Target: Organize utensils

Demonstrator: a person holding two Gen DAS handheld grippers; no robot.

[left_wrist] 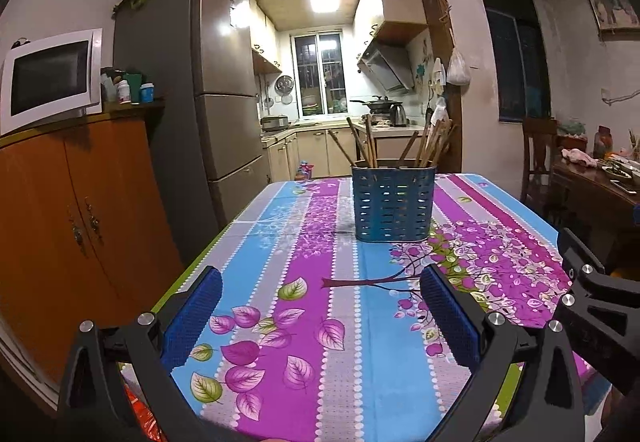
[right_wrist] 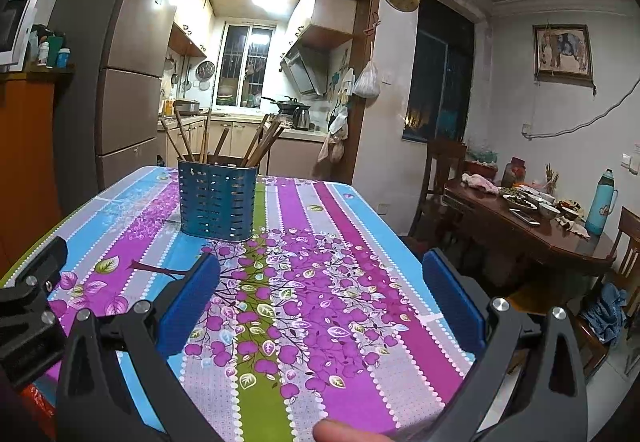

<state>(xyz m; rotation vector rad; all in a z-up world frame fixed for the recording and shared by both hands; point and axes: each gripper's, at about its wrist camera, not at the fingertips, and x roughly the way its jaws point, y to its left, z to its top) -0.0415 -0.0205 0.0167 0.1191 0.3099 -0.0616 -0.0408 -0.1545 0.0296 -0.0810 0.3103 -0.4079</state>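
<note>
A blue slotted utensil holder [left_wrist: 393,201] stands upright on the flowered tablecloth [left_wrist: 304,282], toward the far end of the table. Several brown wooden chopsticks [left_wrist: 426,146] stick out of it, leaning left and right. It also shows in the right wrist view [right_wrist: 218,198], with the chopsticks [right_wrist: 262,142] fanned above it. My left gripper [left_wrist: 320,282] is open and empty, low over the near part of the table, well short of the holder. My right gripper [right_wrist: 320,270] is open and empty, to the right of the left one. The left gripper shows at the lower left of the right wrist view [right_wrist: 32,302].
An orange cabinet [left_wrist: 72,226] with a microwave [left_wrist: 50,76] and a tall fridge [left_wrist: 200,102] stand left of the table. A dark dining table [right_wrist: 532,230] with dishes and a thermos [right_wrist: 600,202] stands at the right. The kitchen lies behind.
</note>
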